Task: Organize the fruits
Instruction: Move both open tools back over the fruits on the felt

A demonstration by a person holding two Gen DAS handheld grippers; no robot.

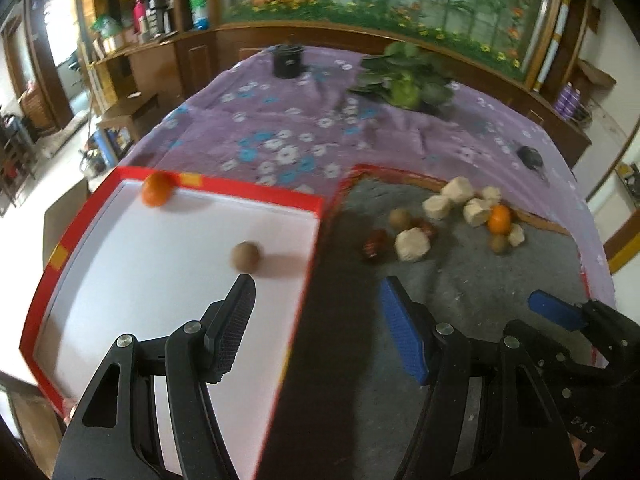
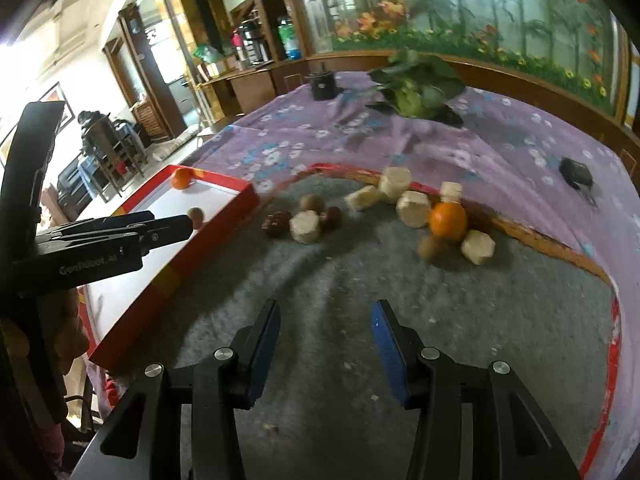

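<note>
While both grippers are hovering empty over the work area, the stock is reading as follows:

Left gripper (image 1: pixel 316 300): fingers spread wide, gripping nothing, hanging over the near wall of the red box (image 1: pixel 320 208), one finger over the white floor, the other over the grey mat (image 1: pixel 460 280).
Right gripper (image 2: pixel 325 320): fingers parted, grasping nothing, hanging over the mat.
Box contents: an orange (image 1: pixel 157 194) sitting in the far corner; a brown fruit (image 1: pixel 245 256) lying just beyond the left fingertip.
Mat contents: a second orange (image 2: pixel 448 220), brown fruits (image 2: pixel 312 203), dark red fruits (image 2: pixel 277 222) and pale blocks (image 2: pixel 305 227) lying clustered on the far part.
Surface: purple flowered cloth (image 2: pixel 360 148) covering the table.
</note>
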